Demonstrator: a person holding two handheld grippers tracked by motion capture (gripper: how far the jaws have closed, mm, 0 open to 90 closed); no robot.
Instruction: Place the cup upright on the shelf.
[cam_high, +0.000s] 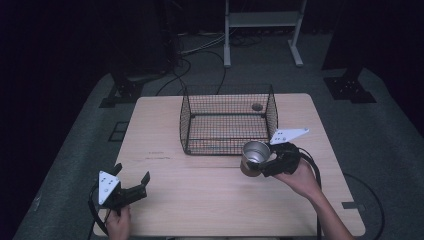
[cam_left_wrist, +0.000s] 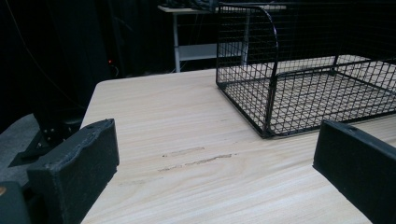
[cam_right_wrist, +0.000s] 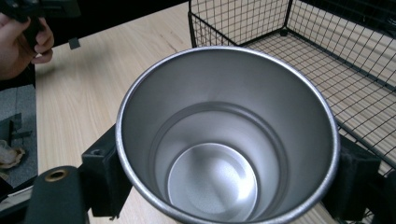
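The right gripper (cam_high: 267, 162) squeezes a shiny metal cup (cam_high: 254, 156), held just at the front right corner of the wire basket (cam_high: 227, 120). It probably goes in next, over the wall. The left gripper (cam_high: 131, 187) waits wide apart near the table's (cam_high: 210, 200) front left corner.

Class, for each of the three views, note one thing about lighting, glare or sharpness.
High view: dim overall, room beyond the table nearly black, right gripper slightly soft. Left gripper view: wire basket crisp, its own near jaws a little blurred. Right gripper view: steel cup shows soft glare on its inner bottom; rim sharp.
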